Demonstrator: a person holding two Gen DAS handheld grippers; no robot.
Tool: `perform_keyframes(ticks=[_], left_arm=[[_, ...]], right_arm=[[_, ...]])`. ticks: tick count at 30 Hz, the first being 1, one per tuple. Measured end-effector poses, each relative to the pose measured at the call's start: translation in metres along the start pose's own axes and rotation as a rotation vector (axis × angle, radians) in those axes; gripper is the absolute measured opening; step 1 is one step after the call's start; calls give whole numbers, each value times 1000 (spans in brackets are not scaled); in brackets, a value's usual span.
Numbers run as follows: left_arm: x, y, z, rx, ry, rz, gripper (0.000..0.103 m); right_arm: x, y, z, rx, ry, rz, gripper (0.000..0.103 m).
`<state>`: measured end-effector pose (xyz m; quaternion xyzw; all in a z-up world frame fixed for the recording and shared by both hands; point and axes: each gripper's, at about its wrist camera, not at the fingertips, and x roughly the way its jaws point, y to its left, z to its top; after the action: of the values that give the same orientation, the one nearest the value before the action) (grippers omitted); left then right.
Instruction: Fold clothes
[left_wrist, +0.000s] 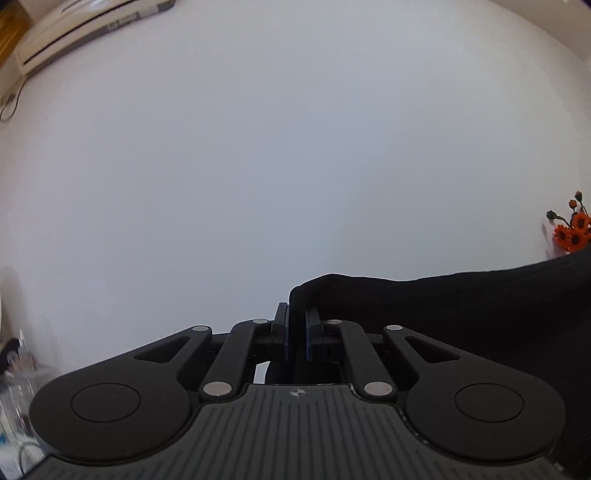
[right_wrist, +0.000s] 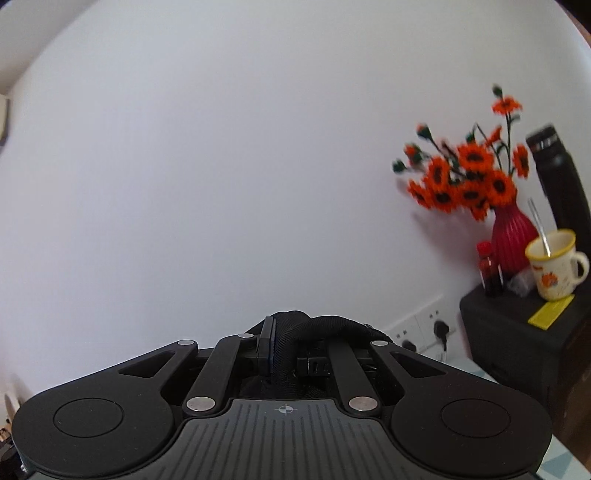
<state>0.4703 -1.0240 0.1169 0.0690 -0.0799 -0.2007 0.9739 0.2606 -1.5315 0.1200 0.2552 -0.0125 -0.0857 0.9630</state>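
Observation:
Both grippers are raised and face a white wall. My left gripper (left_wrist: 297, 325) is shut on a black garment (left_wrist: 461, 306), which runs off to the right from its pads and hangs out of view. My right gripper (right_wrist: 286, 343) is shut on a thick hem of the same black garment (right_wrist: 332, 326), bunched between and over its fingers. The rest of the cloth hangs below both cameras, hidden.
An air conditioner (left_wrist: 74, 29) is high on the wall at the left. At the right stand a black cabinet (right_wrist: 524, 350) with a red vase of orange flowers (right_wrist: 511, 236), a mug with a spoon (right_wrist: 554, 264), a small red bottle (right_wrist: 487, 269) and a black flask (right_wrist: 557, 173). Wall sockets (right_wrist: 424, 328) are beside it.

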Motion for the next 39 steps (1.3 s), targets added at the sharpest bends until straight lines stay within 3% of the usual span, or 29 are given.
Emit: perform_keyframes(ticks=[3,8,13,17,22,27,33,39], left_arm=[[-12,10,15,-7,-13,-25,9],[9,-3,-4,-105,152,-69,9],[59,-32,-50,-156,326,-70,9],[128,-59,-84,-149,397,-42,9],[222,-107,-122,-60,470,-30,9],[301,-165,-177,104,558,-19,10],[354,-219,-239,258,663,-6,11],[375,-236,-266,279,742,14,12]], right_arm=[[-38,22,13,-21,-17,12,7],[-49,25,12,-38,25,-71,7],[2,-18,-13,27,116,-159,7],[62,-54,-29,50,193,-202,7],[148,-100,-46,50,241,-258,7],[232,-156,-73,60,294,-323,7],[321,-220,-127,28,459,-455,7],[364,-249,-167,-9,532,-487,7]])
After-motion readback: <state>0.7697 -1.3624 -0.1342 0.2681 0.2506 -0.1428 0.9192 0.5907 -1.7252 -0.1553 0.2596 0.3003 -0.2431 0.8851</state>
